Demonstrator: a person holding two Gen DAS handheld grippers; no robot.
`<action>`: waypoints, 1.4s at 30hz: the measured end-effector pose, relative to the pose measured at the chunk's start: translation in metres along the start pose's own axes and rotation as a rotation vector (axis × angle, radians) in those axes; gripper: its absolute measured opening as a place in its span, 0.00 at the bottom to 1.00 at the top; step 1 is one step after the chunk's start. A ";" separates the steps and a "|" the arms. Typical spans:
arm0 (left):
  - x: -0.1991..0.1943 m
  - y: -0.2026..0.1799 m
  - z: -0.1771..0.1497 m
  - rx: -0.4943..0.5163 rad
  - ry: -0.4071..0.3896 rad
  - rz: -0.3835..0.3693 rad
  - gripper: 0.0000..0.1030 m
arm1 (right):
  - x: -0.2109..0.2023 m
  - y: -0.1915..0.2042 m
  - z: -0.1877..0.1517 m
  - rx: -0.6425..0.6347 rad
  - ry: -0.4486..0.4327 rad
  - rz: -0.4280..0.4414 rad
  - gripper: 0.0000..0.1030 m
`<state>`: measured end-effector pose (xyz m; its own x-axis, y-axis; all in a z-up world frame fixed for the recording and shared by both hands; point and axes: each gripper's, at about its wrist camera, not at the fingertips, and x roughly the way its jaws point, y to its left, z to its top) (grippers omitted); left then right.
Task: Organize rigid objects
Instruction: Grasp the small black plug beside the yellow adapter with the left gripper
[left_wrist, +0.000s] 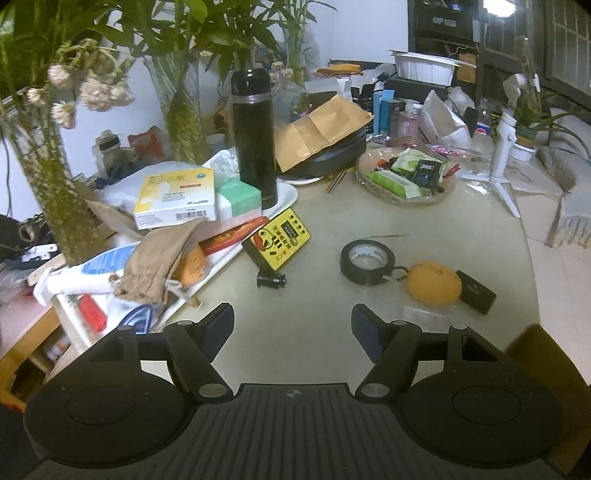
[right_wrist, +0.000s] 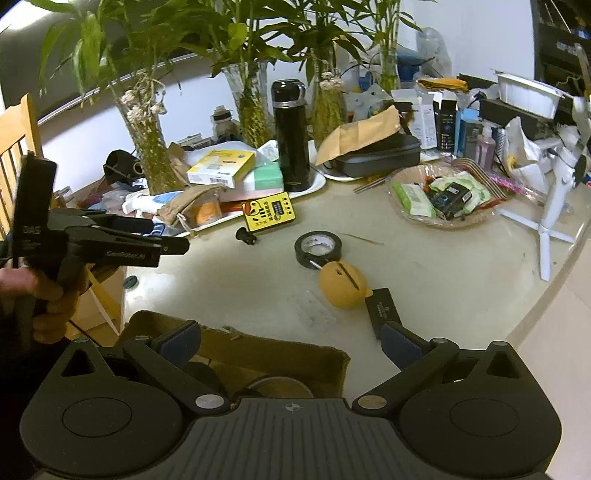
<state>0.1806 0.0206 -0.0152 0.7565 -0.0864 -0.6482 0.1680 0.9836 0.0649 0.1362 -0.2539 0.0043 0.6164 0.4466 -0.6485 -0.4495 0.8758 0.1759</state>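
On the beige table lie a black tape roll (left_wrist: 367, 261) (right_wrist: 318, 248), an orange round pouch (left_wrist: 436, 283) (right_wrist: 341, 284), a small black box (left_wrist: 475, 291) (right_wrist: 382, 309), a yellow card box (left_wrist: 280, 238) (right_wrist: 269, 211) and a tiny black cylinder (left_wrist: 271, 280) (right_wrist: 246, 236). My left gripper (left_wrist: 292, 325) is open and empty, hovering above bare table short of the cylinder; from the right wrist it shows side-on as the left gripper (right_wrist: 166, 243) in a hand. My right gripper (right_wrist: 290, 339) is open and empty above a cardboard box (right_wrist: 258, 354) at the near edge.
A white tray (left_wrist: 284, 197) holds a black flask (left_wrist: 255, 136), boxes and a brown cloth bag (left_wrist: 159, 266). A wicker basket (left_wrist: 406, 177) of packets sits at the back right, beside a white tripod (left_wrist: 506, 147). Glass vases with plants line the back left. A wooden chair (right_wrist: 22, 129) stands left.
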 end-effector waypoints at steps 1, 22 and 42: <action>0.004 0.001 0.001 0.007 -0.005 -0.005 0.68 | 0.001 -0.001 0.001 0.003 0.002 0.001 1.00; 0.106 0.018 0.004 0.090 0.040 0.024 0.67 | 0.015 -0.030 -0.001 0.080 0.041 -0.012 1.00; 0.159 0.021 0.006 0.078 0.061 0.013 0.36 | 0.031 -0.048 -0.004 0.123 0.073 -0.034 1.00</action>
<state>0.3083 0.0266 -0.1122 0.7193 -0.0612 -0.6920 0.2089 0.9691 0.1314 0.1736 -0.2828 -0.0272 0.5790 0.4058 -0.7072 -0.3441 0.9080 0.2392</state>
